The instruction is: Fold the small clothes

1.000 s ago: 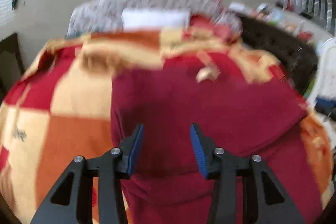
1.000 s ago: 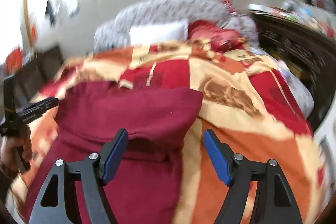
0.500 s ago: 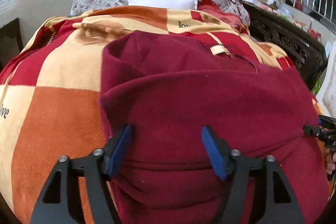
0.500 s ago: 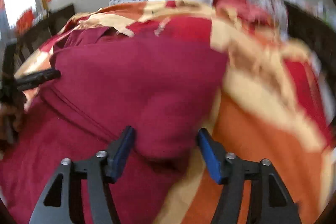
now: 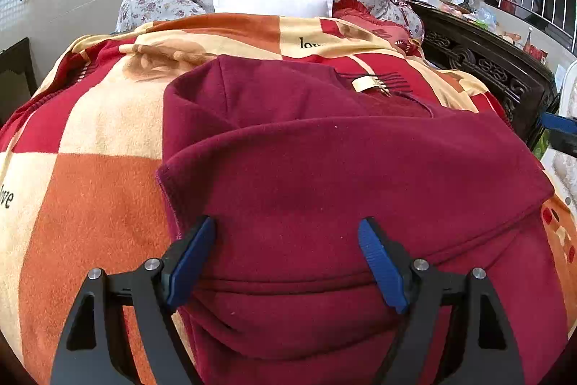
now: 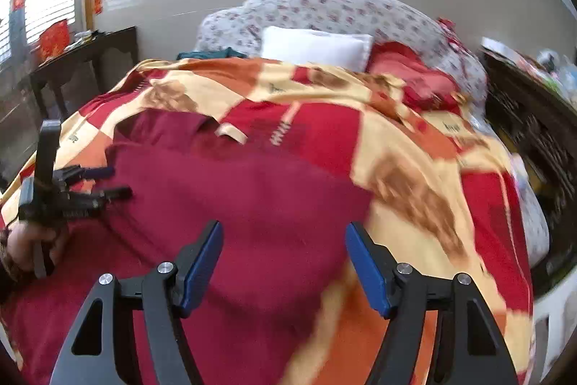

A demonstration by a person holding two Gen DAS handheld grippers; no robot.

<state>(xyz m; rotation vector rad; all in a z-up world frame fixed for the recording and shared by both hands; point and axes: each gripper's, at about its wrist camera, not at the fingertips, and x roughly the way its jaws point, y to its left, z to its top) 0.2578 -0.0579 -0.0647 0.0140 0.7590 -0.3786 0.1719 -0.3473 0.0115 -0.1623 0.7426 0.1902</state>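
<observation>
Both grippers, left (image 5: 286, 255) and right (image 6: 283, 257), hover jaws wide, apparently empty, over the maroon garment (image 5: 342, 175).

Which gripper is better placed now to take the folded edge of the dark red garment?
Probably the left gripper: open, it straddles the dark red garment. The right gripper, open, sits at its side edge.

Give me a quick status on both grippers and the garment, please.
Left gripper open, right gripper open, neither holding anything. Maroon sweater lies partly folded on the checked blanket. Nothing in the way.
</observation>
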